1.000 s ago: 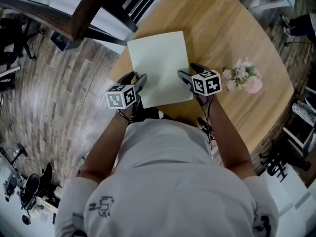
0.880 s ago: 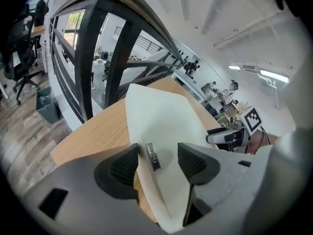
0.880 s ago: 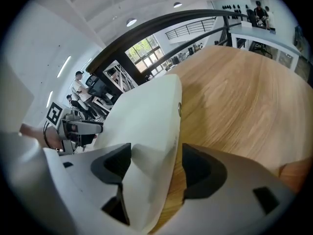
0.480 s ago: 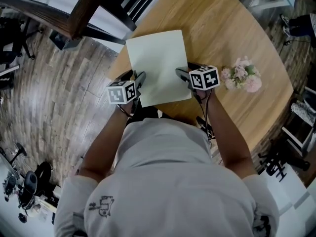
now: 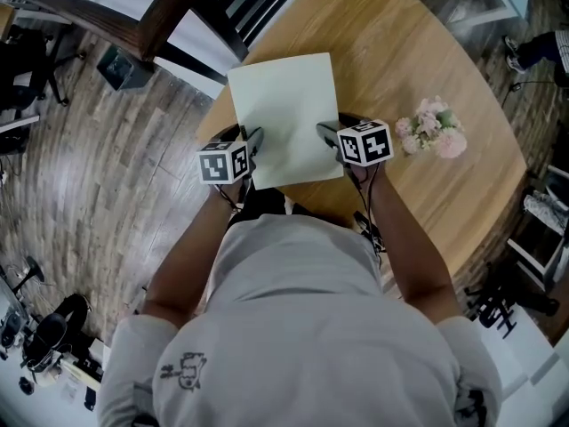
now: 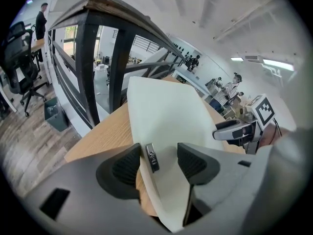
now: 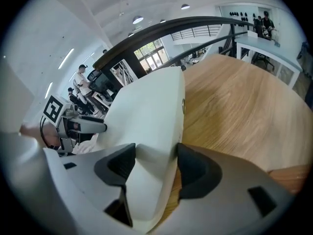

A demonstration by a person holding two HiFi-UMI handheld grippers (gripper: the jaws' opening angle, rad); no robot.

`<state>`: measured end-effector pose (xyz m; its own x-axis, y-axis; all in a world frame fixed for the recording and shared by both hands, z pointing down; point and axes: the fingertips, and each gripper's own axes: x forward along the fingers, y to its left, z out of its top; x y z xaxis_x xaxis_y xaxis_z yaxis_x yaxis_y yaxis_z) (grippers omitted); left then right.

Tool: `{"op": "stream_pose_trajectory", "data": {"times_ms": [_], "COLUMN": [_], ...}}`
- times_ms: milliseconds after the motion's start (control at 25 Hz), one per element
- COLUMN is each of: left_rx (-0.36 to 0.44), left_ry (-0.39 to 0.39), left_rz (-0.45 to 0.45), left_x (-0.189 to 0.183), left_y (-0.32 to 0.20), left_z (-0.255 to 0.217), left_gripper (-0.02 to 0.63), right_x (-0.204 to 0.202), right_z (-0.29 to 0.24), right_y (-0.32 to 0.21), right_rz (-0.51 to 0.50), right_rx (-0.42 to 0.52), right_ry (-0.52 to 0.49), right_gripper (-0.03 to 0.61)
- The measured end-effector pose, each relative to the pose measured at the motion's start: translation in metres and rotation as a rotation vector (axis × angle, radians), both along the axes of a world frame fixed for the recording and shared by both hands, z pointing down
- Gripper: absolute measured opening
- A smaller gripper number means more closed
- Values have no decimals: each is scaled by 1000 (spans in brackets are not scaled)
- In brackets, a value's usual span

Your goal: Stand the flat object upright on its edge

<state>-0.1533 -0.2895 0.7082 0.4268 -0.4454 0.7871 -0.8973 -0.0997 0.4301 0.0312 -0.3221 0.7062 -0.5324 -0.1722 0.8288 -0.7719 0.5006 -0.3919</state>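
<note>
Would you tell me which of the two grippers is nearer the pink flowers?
The right gripper, jaws closing around the pale folder's right edge; the flowers lie just beyond it, the left gripper across the folder.

- The left gripper [image 5: 248, 135] has drawn in slightly toward the left edge of the flat object [image 5: 284, 105].
- The right gripper [image 5: 331, 125] has narrowed from its widest spread; its jaws are closing, with the object's right edge between them.
- The head view has shifted a little, so the flowers [image 5: 431, 130] sit slightly higher and further left.
</note>
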Motion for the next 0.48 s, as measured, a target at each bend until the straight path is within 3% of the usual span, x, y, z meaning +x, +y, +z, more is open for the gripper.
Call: {"op": "stream_pose_trajectory", "data": {"times_ms": [480], "left_rx": [270], "left_ry": [-98], "left_rz": [47], "left_x": [9], "left_y": [-7], "left_z": [-83], "left_gripper": [240], "right_x": [9], "right_z": [-65], "right_y": [11], "right_rz": [33], "right_rx": [206], "right_ry": [24], "right_gripper": [268]}}
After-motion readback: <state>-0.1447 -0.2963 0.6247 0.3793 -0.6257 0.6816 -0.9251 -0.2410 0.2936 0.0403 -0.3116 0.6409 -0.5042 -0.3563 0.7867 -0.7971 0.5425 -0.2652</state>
